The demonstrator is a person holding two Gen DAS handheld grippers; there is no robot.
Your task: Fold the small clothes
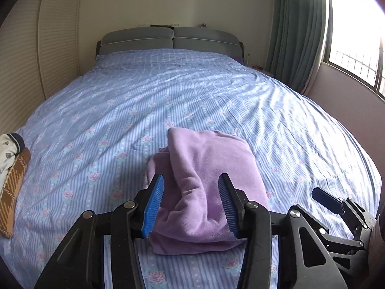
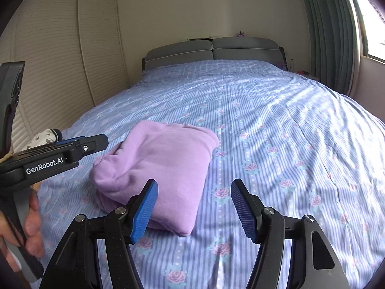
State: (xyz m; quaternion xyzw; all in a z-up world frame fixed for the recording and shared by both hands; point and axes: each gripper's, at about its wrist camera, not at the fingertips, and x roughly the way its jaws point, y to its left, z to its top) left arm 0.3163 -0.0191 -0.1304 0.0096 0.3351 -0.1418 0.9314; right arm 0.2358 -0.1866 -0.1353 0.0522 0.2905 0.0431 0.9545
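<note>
While I look left to right, my left gripper comes first, spread wide around the near end of the folded purple top on the bed. It runs long toward 12 o'clock. My right gripper is spread, holding nothing; the top lies at its 11 o'clock, so left is nearer.

The purple garment's near edge sits hidden behind the left tool's fingers. The plaid cloth and printed piece are cut off at the left edge. Small items on the headboard are too tiny to identify.
</note>
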